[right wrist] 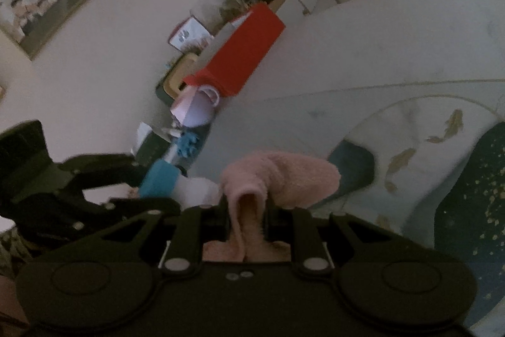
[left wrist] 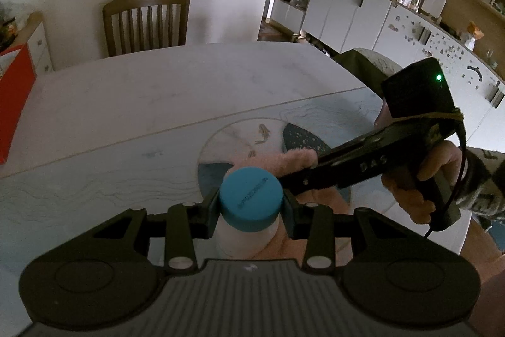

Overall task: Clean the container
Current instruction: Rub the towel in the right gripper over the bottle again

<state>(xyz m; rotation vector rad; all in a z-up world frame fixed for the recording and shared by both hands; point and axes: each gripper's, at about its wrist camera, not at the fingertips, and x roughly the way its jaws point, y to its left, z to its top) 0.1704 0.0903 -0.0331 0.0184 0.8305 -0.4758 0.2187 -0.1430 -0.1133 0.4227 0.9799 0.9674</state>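
Far left, red box at the table edge; wooden chair behind the white table. Centre, left gripper clamped on a white container just under its blue lid, held upright above the table's fish-patterned mat. Just right of the lid, pink cloth touching or nearly touching the container. Pinched between the closed fingers of the right gripper, cloth bunched and folded over the tips. Far right, a hand wrapped round the right gripper's handle. Beyond, white cabinets with open shelves.
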